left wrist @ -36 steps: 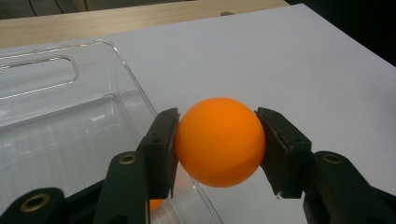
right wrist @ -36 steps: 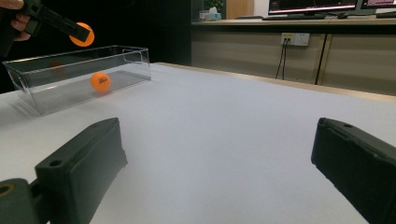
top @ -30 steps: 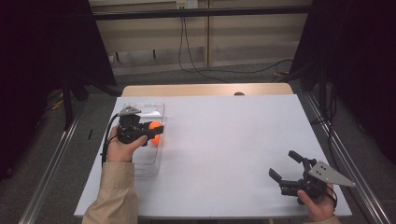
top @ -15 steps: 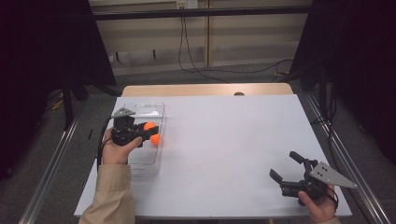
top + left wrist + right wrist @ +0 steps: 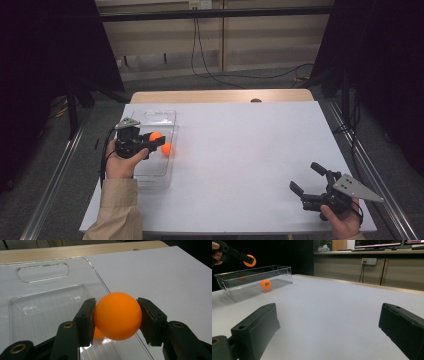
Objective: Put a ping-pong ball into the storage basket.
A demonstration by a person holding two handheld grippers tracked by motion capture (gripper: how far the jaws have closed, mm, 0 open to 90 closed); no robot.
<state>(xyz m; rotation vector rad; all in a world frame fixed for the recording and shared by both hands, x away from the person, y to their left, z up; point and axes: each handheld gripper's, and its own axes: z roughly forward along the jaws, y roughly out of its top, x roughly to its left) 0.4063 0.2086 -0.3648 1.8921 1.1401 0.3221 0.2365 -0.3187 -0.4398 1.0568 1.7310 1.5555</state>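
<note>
The left gripper [image 5: 159, 141] has an orange ball [image 5: 117, 315] clamped between its jaws, one pad on each side at the widest part, which is the sensible hold for something round and light that would otherwise squirt out. It hangs over the right-hand long wall of the clear bin [image 5: 172, 131], with the ball clear above the rim rather than inside; from the right gripper view the ball [image 5: 249, 260] sits well above the top edge. A second ball [image 5: 166, 148] lies on the bin floor just inside that same wall, so I would judge the work to be dropping balls into the bin, one at a time, or possibly lifting them out; the angle does not settle which.

The bin stands at the left edge of the white table [image 5: 250, 165], its long side running away from the person, so the left hand reaches it without crossing over. Its walls are thin and see-through, easy to clip with a jaw if the hand comes down near the rim, and the held ball is close above the wall.

The right gripper [image 5: 306, 179] rests near the front right corner, jaws spread wide and holding nothing, well apart from the bin. The whole middle of the table between the hands is bare, leaving plenty of room to move.
</note>
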